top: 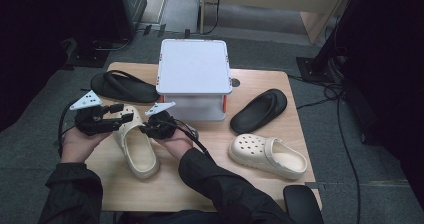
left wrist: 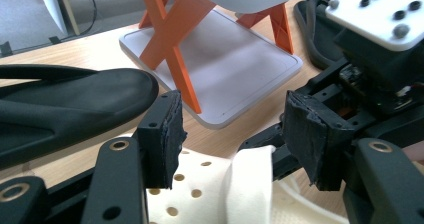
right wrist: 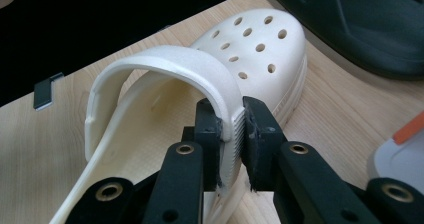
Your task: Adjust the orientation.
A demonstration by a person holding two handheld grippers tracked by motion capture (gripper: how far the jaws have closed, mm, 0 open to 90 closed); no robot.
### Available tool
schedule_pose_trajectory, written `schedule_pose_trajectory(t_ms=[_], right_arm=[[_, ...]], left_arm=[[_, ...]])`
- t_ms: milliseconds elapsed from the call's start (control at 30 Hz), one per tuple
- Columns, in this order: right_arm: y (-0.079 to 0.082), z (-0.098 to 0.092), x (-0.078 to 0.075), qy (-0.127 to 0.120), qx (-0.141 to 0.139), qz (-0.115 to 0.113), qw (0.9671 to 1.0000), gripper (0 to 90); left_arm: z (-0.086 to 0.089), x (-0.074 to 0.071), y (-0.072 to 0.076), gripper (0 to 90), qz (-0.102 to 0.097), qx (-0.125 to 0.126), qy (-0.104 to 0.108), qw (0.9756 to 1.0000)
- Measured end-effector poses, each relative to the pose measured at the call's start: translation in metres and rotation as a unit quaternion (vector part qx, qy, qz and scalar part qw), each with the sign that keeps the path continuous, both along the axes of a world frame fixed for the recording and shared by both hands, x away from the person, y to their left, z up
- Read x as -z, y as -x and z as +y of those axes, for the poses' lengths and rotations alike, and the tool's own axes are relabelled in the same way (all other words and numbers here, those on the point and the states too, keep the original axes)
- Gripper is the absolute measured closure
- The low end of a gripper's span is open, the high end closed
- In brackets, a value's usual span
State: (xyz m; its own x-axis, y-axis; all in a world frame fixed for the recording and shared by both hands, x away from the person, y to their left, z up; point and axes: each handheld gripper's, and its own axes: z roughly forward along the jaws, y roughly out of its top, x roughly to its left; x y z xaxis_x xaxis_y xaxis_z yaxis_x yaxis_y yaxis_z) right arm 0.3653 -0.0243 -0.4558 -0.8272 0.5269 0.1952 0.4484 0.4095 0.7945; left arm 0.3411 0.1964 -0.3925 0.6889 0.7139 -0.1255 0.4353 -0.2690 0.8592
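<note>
Right gripper view: right tool (right wrist: 232,144) pinches clog (right wrist: 200,79) strap.

The two-tier white plastic rack with orange cross-braces (top: 193,79) stands in the middle of the pale wooden table (top: 220,134) and blocks the way straight ahead of both hands. A black rubber flip-flop (top: 122,86) lies just left of it, closing the far-left corner. Another black flip-flop (top: 258,110) and a cream perforated foam clog (top: 267,155) take up the right side. Bare wood lies open along the near edge and in the lane between the rack's front and the near clog (top: 135,146)
</note>
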Motion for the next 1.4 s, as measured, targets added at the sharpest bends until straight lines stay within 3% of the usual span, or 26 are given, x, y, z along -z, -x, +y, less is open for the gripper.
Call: schedule_pose_trajectory(t_ms=[200,400,1033,1400], right_arm=[[0.004,-0.007,-0.009,0.012,-0.002,0.005,0.9999,80.1],[0.011,-0.027,-0.013,0.020,0.000,0.012,0.9997,80.3],[0.034,-0.099,-0.019,0.010,0.035,0.032,0.9988,81.3],[0.053,-0.139,-0.014,0.003,0.069,0.032,0.9971,81.0]], left_arm=[[-0.001,0.002,0.000,41.9,0.002,0.001,0.001,1.0000],[-0.005,0.004,-0.001,41.9,0.005,0.006,-0.002,1.0000],[-0.019,0.012,-0.001,42.2,0.017,0.020,-0.001,0.9996],[-0.035,0.028,-0.005,45.3,0.037,0.044,0.007,0.9983]])
